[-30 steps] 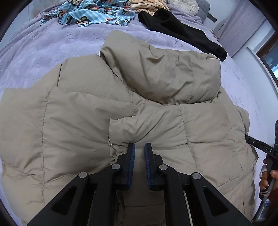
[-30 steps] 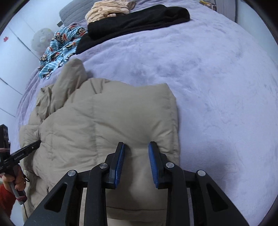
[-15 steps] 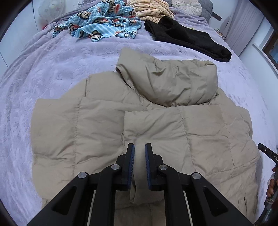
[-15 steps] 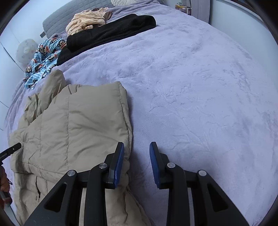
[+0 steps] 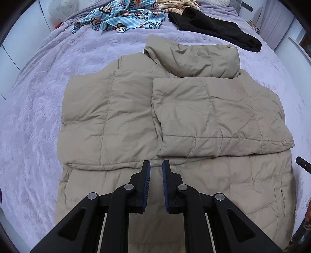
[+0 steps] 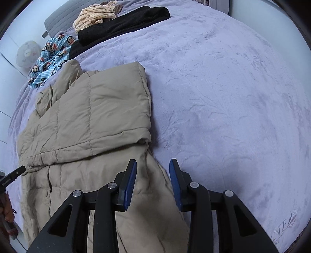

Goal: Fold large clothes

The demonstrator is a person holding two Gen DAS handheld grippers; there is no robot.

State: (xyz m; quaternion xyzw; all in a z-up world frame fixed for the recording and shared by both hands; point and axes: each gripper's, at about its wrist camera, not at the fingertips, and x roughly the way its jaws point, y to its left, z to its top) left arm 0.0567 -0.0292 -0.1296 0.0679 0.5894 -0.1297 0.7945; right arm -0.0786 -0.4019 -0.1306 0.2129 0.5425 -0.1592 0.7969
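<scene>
A beige puffer jacket (image 5: 126, 116) lies flat on the bed with its hood (image 5: 194, 58) at the far end. One sleeve (image 5: 213, 116) is folded across the chest. My left gripper (image 5: 156, 165) hovers above the jacket's lower middle, shut, with nothing between its pads. My right gripper (image 6: 152, 165) hangs over the jacket's right edge (image 6: 155, 171); its jaws are opening and nothing is pressed between them. The right wrist view shows the jacket (image 6: 97, 107) at the left, with the left gripper's tip (image 6: 13, 175) at that frame's edge.
A lilac blanket (image 5: 38, 116) covers the bed. At the far end lie a blue monkey-print cloth (image 5: 120, 17), a black garment (image 5: 213, 29) and a cream striped garment (image 6: 95, 14). A round pillow (image 6: 26, 53) sits by the wall.
Both grippers have drawn back and up from the jacket, so more of it shows. The right gripper has shifted from over the folded sleeve to the jacket's right edge, and its jaws have widened.
</scene>
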